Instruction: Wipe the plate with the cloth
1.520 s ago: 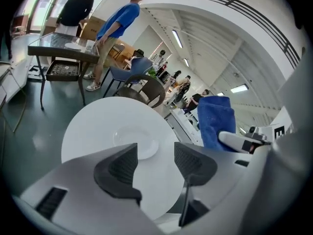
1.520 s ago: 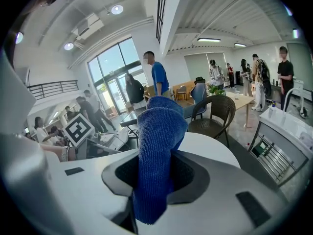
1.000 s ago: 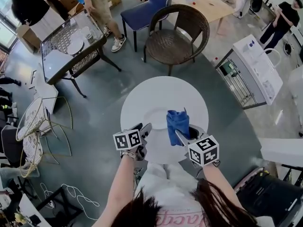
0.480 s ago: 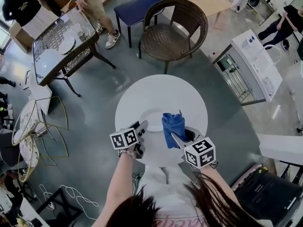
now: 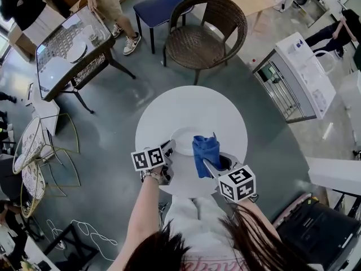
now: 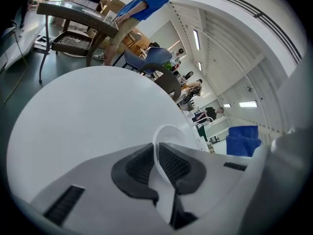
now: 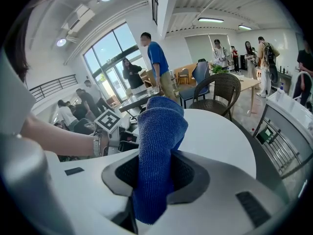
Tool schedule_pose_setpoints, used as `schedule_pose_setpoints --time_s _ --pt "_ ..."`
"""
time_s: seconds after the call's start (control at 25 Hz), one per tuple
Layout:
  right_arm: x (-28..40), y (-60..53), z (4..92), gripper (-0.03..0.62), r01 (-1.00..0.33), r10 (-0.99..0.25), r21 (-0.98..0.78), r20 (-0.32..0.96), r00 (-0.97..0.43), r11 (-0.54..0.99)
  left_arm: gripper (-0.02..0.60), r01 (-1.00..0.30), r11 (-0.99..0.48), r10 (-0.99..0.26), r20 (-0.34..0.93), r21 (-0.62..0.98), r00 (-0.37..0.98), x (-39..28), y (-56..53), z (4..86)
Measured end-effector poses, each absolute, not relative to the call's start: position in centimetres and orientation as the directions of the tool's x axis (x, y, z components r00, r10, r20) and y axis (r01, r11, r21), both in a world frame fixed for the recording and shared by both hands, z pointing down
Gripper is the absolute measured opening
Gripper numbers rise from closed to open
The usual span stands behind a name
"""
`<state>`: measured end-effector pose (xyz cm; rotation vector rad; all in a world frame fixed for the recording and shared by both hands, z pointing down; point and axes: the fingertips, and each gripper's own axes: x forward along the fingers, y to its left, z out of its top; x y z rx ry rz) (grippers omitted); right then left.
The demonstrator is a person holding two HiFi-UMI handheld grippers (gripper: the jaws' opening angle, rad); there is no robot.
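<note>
Blue cloth (image 7: 161, 121) clenched by right gripper (image 7: 159, 159); left gripper view shows left gripper (image 6: 156, 154) closing on plate (image 6: 169, 133).

The plate (image 5: 181, 140) lies on the table (image 5: 192, 109), the cloth (image 5: 206, 151) at its right side, a chair (image 5: 206, 35) behind the table.

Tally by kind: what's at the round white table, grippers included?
plate: 1
cloth: 1
grippers: 2 (left gripper, jaws closing on the plate rim; right gripper, shut on the cloth)
Total: 4
</note>
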<state>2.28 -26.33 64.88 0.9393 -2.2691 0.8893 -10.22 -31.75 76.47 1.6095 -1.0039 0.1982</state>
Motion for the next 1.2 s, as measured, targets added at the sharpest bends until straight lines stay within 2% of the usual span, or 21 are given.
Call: schedule_pose_setpoints --time_s 0.36,0.8,1.2 --pt "2.8 -26.3 63.7 0.132 -0.769 -0.441 -0.350 0.660 -0.608 0.535 0.020 -0.539 -0.015 -0.584 0.430 0.842 0.688 -10.1 -31.0 73.0" --pt "3.3 -26.1 59.7 0.132 -0.779 -0.507 -0.320 0.615 -0.604 0.539 0.020 -0.514 -0.124 -0.624 0.336 0.849 0.706 -9.9 -31.1 66.4" --pt "5.1 -28.1 53.5 0.132 -0.783 -0.614 -0.278 0.497 -0.613 0.556 0.020 -0.552 -0.247 -0.691 0.254 0.797 0.676 -9.3 -31.6 58.0"
